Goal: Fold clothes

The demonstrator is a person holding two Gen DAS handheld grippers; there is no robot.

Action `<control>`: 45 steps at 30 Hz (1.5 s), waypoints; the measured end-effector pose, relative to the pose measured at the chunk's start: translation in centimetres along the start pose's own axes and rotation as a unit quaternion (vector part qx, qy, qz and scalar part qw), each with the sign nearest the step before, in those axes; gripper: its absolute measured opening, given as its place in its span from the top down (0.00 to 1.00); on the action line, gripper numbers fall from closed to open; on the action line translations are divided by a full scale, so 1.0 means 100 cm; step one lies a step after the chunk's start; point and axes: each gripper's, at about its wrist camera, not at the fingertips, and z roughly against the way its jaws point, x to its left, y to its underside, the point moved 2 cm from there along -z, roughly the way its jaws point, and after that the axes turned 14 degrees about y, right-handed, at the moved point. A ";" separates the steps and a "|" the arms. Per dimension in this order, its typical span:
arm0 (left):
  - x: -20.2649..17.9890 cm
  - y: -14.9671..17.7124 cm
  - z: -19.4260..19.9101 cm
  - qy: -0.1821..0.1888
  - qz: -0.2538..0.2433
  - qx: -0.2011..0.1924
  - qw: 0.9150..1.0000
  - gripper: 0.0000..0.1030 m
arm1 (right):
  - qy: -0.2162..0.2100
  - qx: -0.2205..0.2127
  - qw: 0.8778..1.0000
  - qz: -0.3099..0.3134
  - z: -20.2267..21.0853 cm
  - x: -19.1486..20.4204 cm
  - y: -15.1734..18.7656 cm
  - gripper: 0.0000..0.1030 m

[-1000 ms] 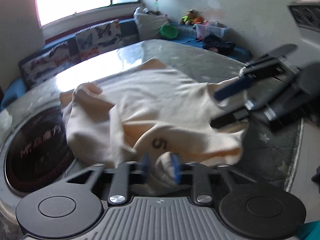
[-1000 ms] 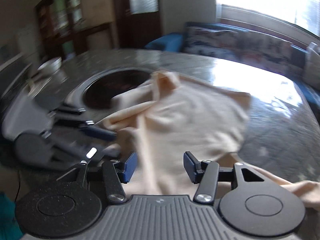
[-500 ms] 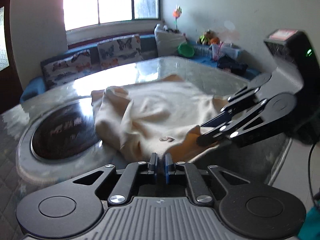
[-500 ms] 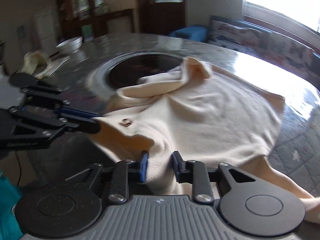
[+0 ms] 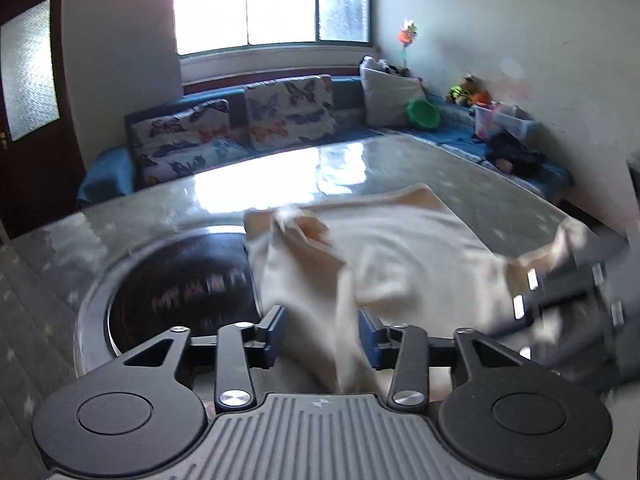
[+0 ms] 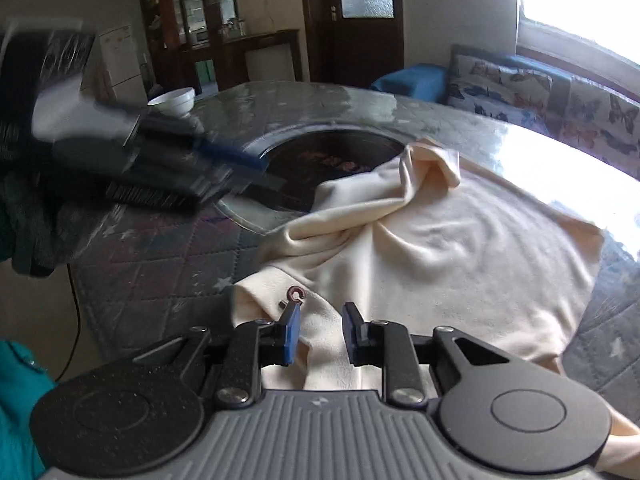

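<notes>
A cream garment (image 5: 400,256) lies crumpled on the round glass table (image 5: 360,168); it also shows in the right wrist view (image 6: 460,248), with a small dark ring mark near its front edge. My left gripper (image 5: 322,330) is open, with a fold of the cloth hanging loose between its blue pads. My right gripper (image 6: 318,330) is open just above the garment's near edge, cloth below the pads. Each gripper appears blurred in the other's view, the right one (image 5: 560,300) and the left one (image 6: 160,172).
A dark round inset (image 5: 176,304) sits in the table left of the garment. A white bowl (image 6: 172,100) stands at the table's far edge. A blue sofa with butterfly cushions (image 5: 288,116) runs behind the table. A patterned rug (image 6: 160,264) lies below.
Both grippers have opened; the left was shut on the cloth and the right nearly shut half a second ago. The garment now lies flatter and both grippers have pulled back.
</notes>
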 end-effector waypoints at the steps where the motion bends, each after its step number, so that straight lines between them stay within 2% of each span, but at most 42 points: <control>1: 0.002 -0.007 -0.008 -0.004 0.002 0.002 1.000 0.47 | -0.004 0.004 1.000 0.001 -0.004 0.003 0.001 0.78; 4: 0.010 -0.024 -0.032 -0.017 0.007 0.005 1.000 0.40 | -0.018 0.014 1.000 0.005 -0.014 0.011 0.006 0.78; 6: 0.015 -0.034 -0.049 -0.027 0.007 0.009 1.000 0.36 | -0.023 0.015 1.000 0.008 -0.018 0.014 0.009 0.73; 11: 0.033 -0.054 -0.092 -0.040 0.029 0.019 0.999 0.34 | -0.032 0.010 0.999 0.007 -0.019 0.017 0.013 0.64; 17: 0.046 -0.064 -0.134 -0.047 0.029 0.031 0.998 0.35 | -0.037 0.008 0.999 -0.002 -0.020 0.017 0.014 0.62; 22: 0.054 -0.059 -0.154 -0.049 0.034 0.049 0.997 0.48 | -0.041 0.006 0.999 -0.007 -0.019 0.016 0.015 0.61; 26: 0.057 -0.054 -0.156 -0.047 0.029 0.051 0.997 0.80 | -0.042 0.005 0.999 -0.010 -0.019 0.015 0.015 0.60; 28: 0.060 -0.053 -0.153 -0.045 0.031 0.046 0.997 0.87 | -0.041 0.006 0.999 -0.009 -0.020 0.015 0.015 0.60; 30: 0.063 -0.053 -0.146 -0.045 0.037 0.036 0.998 0.91 | -0.039 0.007 0.999 -0.009 -0.021 0.017 0.014 0.59; 36: 0.083 -0.051 -0.101 -0.063 0.077 -0.011 0.995 0.92 | -0.030 0.009 1.000 -0.006 -0.024 0.021 0.012 0.56; 40: 0.107 -0.044 -0.056 -0.089 0.111 -0.051 0.988 0.92 | -0.022 0.009 1.000 0.000 -0.025 0.026 0.012 0.53; 45: 0.138 -0.025 0.001 -0.130 0.152 -0.087 0.976 0.93 | -0.015 0.012 1.000 0.002 -0.025 0.029 0.010 0.52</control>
